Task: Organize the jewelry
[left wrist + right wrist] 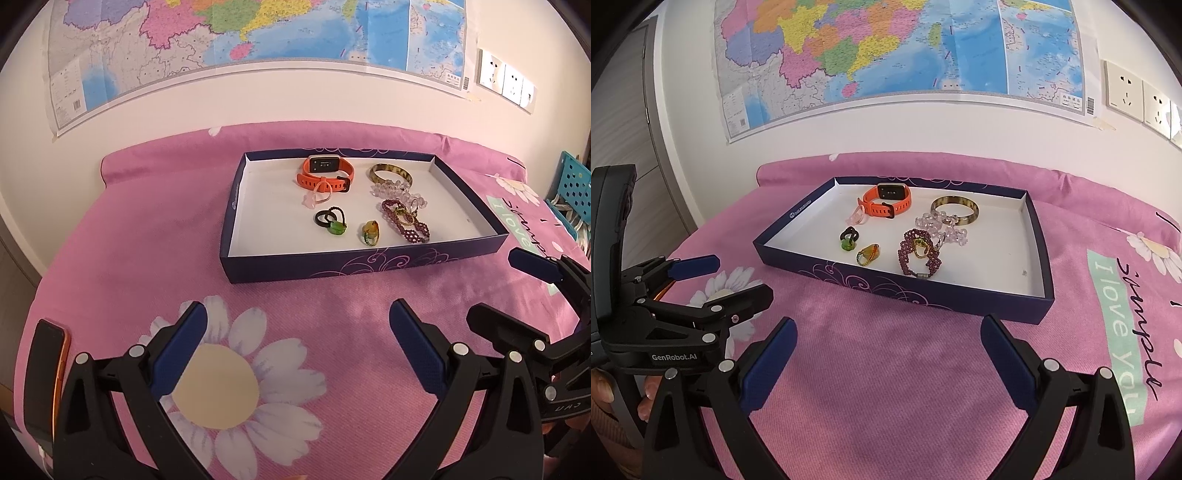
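Observation:
A shallow dark blue box tray [369, 264] [879, 286] sits on the pink bedspread. Inside lie an orange smartwatch [325, 173] [888, 201], a tortoiseshell bangle [390, 172] [955, 210], a clear bead bracelet [395, 192] [942, 227], a purple beaded bracelet [406, 221] [918, 254], a pink ring [314, 197] [857, 217], a black-and-green ring [330, 221] [849, 238] and a yellow-green ring [369, 232] [868, 254]. My left gripper [297, 323] and right gripper [888, 334] are open and empty, in front of the tray, side by side.
A phone with an orange edge [48, 373] lies at the bed's left edge. A blue perforated basket [574, 184] stands at the right. The wall with a map [886, 55] and sockets [1137, 96] is behind the bed.

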